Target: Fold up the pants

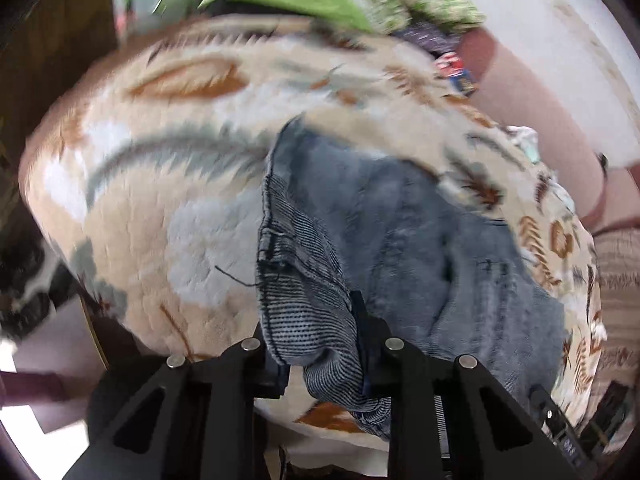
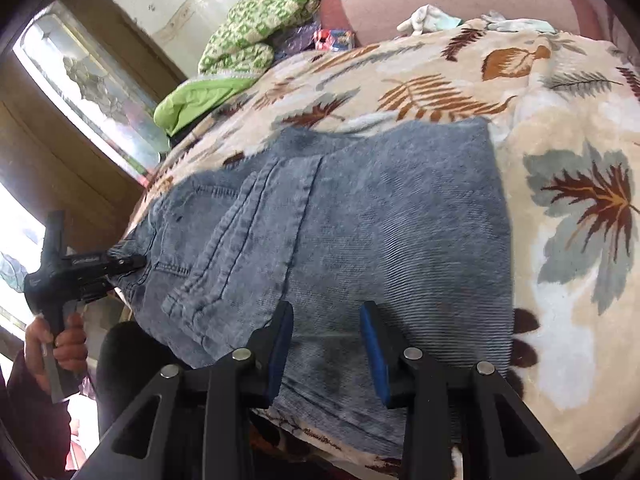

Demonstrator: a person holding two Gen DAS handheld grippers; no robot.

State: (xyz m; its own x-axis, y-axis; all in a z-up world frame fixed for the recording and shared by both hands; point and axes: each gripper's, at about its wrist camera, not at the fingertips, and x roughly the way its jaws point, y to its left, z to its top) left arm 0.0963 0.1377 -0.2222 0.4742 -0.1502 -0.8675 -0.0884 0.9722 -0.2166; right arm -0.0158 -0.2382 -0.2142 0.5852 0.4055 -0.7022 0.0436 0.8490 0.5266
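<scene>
1. State. The pants (image 2: 332, 216), grey-blue denim, lie across a leaf-print blanket (image 2: 568, 184) on the bed. The left hand-held gripper (image 1: 320, 344) is clamped narrow on a bunched edge of the fabric near the waistband. The right hand-held gripper (image 2: 326, 344) stands part-open over the near edge of the denim; from its own view I cannot tell whether the pads press cloth or merely straddle it.
2. Risk: the left grip holds a thick wad, not a flat layer. If pulled hard, the wad may slide out.
3. Risk: if only the left corner rises, the fold line will skew and the pocket (image 2: 248, 236) side will wrinkle.
4. Risk: the plush blanket may be pinched or dragged along with the denim by the right pads.
5. Risk: the left-wrist view is motion-blurred, so a fast sweep could overshoot toward the green cloth (image 2: 260, 28) at the bed's far end.
</scene>
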